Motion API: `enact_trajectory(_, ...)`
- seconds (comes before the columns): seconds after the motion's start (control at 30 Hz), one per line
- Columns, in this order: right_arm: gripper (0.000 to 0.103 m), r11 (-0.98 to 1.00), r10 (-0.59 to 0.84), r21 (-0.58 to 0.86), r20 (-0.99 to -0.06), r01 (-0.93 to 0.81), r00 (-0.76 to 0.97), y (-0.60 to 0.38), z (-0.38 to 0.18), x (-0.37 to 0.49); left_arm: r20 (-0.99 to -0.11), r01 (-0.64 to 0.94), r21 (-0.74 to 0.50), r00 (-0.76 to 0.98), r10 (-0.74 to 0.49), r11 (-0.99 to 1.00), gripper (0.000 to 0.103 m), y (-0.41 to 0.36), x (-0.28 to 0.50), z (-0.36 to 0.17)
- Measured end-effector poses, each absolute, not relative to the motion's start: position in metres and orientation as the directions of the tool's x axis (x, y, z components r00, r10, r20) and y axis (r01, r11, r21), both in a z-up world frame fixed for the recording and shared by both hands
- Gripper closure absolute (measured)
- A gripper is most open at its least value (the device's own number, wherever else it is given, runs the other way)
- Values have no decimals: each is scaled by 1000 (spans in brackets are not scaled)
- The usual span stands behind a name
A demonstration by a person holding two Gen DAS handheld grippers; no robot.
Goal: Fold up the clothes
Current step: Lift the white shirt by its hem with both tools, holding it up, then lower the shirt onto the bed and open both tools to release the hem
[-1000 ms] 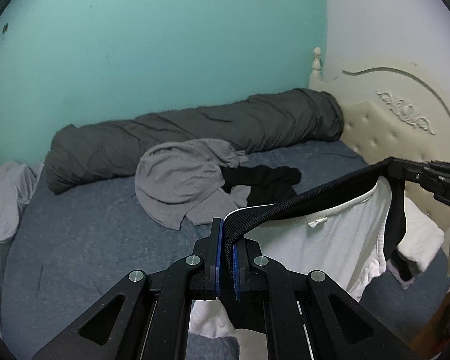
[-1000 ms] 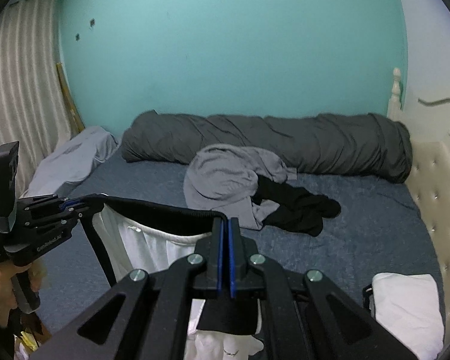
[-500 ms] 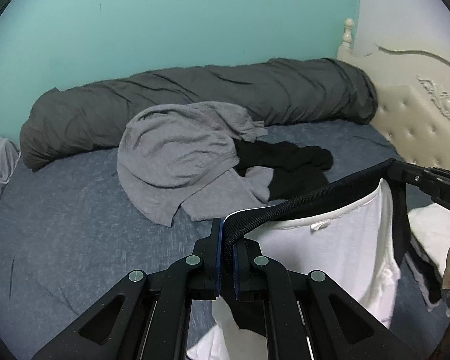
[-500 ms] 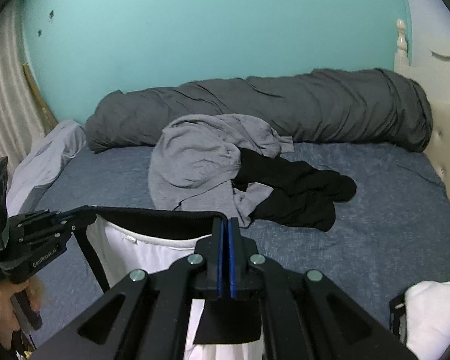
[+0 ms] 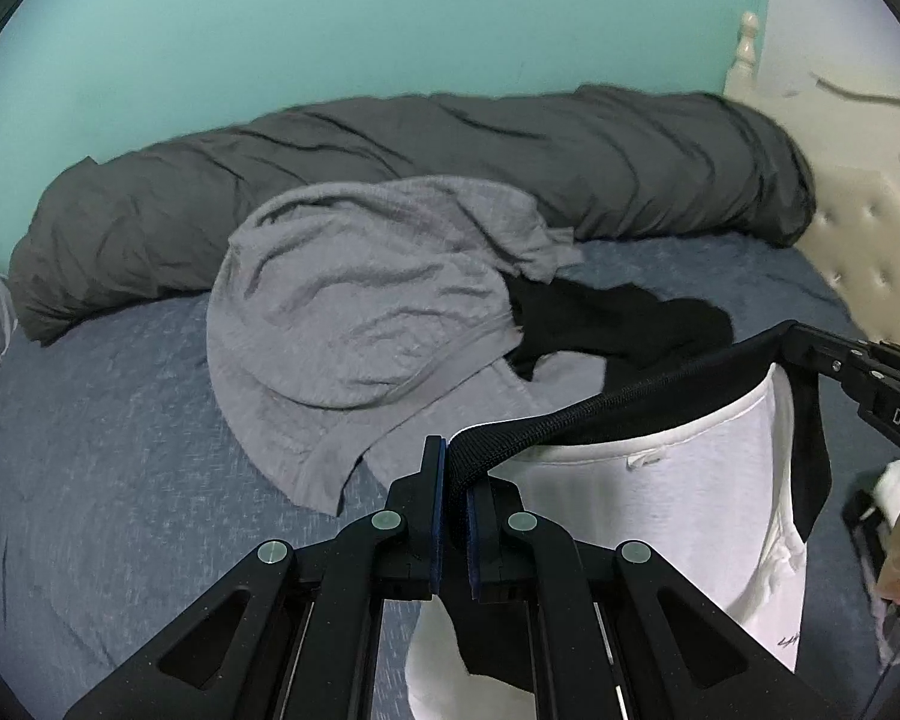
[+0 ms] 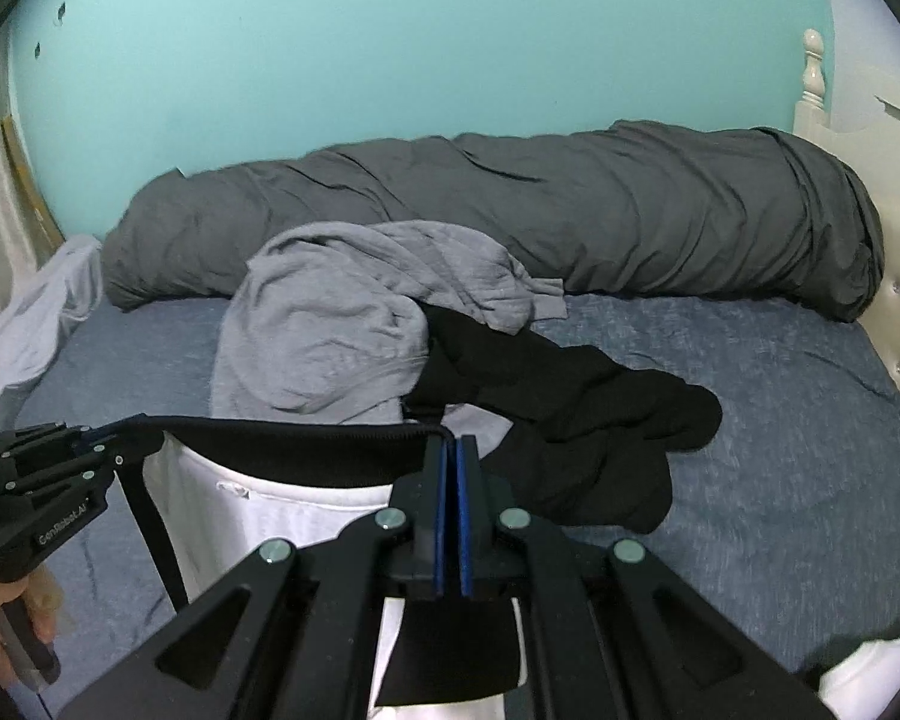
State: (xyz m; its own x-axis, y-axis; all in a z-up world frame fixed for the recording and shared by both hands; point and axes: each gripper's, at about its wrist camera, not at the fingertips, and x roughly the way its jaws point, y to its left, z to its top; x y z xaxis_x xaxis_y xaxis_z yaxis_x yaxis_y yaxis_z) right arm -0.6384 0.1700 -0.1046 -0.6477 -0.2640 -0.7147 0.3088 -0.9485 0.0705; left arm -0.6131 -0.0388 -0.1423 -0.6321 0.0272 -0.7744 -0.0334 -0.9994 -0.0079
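A white garment [image 5: 678, 516] with a black ribbed band along its top hangs stretched between my two grippers above the blue bed sheet [image 5: 90, 480]. My left gripper [image 5: 455, 468] is shut on one end of the black band. My right gripper [image 6: 452, 462] is shut on the other end; in the left wrist view it shows at the right edge [image 5: 858, 372]. The white garment [image 6: 258, 516] sags below the band in the right wrist view, where the left gripper [image 6: 90, 450] shows at the left. A crumpled grey garment [image 5: 360, 324] and a black garment [image 6: 558, 414] lie on the bed just beyond.
A rolled dark grey duvet [image 6: 510, 210] lies along the teal wall. The cream padded headboard [image 5: 870, 252] bounds the bed on the right. A pale cloth [image 6: 36, 318] hangs off the left edge. Something white [image 6: 870, 672] lies folded at the near right. A hand [image 6: 6, 630] holds the left gripper's handle.
Both grippers have come forward and down toward the bed with the white garment stretched between them. The grey and black garments now lie much closer.
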Motion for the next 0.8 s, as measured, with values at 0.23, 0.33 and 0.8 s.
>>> enact_trajectory(0.23,101,-952,-243,69,-764,299,-598,166,-171,-669,-821,-27,-48,-568,55,-998,97,-41,-639,-212)
enact_trajectory(0.33,100,-951,-235,66,-788,302,-568,165,-201,-676,-842,-22,-58,-536,61,-998,97,-41,-645,-248)
enact_trajectory(0.8,98,-950,-237,100,-849,296,-472,170,-297,-693,-868,-17,-94,-488,90,-995,65,-37,-654,-325)
